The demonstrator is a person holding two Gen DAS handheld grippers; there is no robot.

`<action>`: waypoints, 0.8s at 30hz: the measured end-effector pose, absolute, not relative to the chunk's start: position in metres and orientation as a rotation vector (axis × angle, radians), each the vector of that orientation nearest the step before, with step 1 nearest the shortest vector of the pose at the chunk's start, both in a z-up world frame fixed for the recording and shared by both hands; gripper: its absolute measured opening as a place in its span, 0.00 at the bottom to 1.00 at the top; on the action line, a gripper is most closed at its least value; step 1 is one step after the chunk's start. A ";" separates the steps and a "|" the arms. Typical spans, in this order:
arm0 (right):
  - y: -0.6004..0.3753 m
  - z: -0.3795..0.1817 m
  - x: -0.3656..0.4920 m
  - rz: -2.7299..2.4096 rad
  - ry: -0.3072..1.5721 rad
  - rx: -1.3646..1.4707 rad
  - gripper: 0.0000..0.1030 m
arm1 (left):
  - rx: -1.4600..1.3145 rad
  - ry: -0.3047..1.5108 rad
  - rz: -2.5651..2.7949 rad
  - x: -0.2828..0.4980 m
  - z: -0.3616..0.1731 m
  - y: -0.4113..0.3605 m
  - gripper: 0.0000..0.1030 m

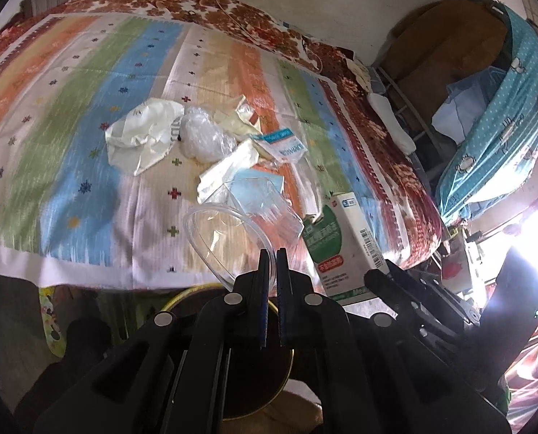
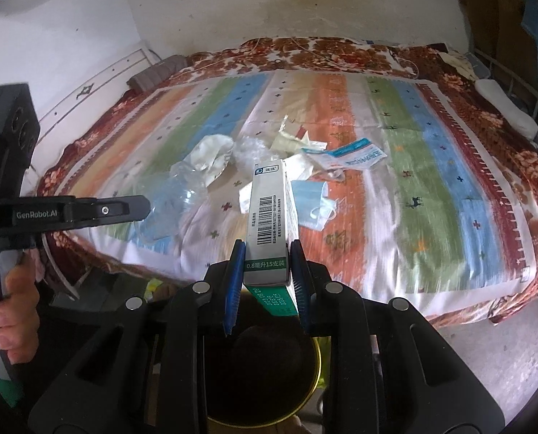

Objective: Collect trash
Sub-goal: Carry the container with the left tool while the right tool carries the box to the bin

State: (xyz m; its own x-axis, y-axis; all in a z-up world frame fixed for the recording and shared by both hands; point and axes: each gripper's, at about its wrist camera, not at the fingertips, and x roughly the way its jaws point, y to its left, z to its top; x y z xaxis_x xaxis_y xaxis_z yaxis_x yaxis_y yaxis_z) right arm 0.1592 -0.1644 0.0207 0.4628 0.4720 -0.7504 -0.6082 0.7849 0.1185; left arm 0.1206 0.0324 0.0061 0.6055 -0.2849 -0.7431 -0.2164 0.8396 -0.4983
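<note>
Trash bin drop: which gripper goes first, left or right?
Right. The right gripper holds the medicine box directly above the open trash bin. The left gripper pinches the clear plastic cup, still over the bed edge.

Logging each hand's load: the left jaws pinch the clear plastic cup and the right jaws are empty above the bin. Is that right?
Not quite. The right gripper is not empty: its jaws clamp the green-and-white box above the bin, as the right wrist view shows. The left gripper does pinch the clear plastic cup.
</note>
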 end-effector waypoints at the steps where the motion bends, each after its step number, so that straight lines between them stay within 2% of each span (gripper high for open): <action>1: -0.165 0.019 0.157 0.669 0.865 -0.178 0.23 | -0.592 0.937 -0.044 0.118 0.005 0.031 0.03; 12: -0.169 -0.003 0.126 0.675 0.924 -0.195 0.23 | -0.541 0.994 -0.013 0.093 -0.013 0.013 0.03; 24: -0.174 -0.046 0.121 0.645 1.097 -0.176 0.23 | -0.671 1.153 0.038 0.084 -0.060 0.016 0.03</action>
State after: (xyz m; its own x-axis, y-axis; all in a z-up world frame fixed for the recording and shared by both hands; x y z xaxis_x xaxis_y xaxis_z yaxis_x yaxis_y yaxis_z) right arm 0.1207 -0.1738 -0.0460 0.2959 0.3977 -0.8685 -0.5656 0.8056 0.1762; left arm 0.0839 0.0155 -0.0600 0.4273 -0.3048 -0.8512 -0.3607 0.8058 -0.4696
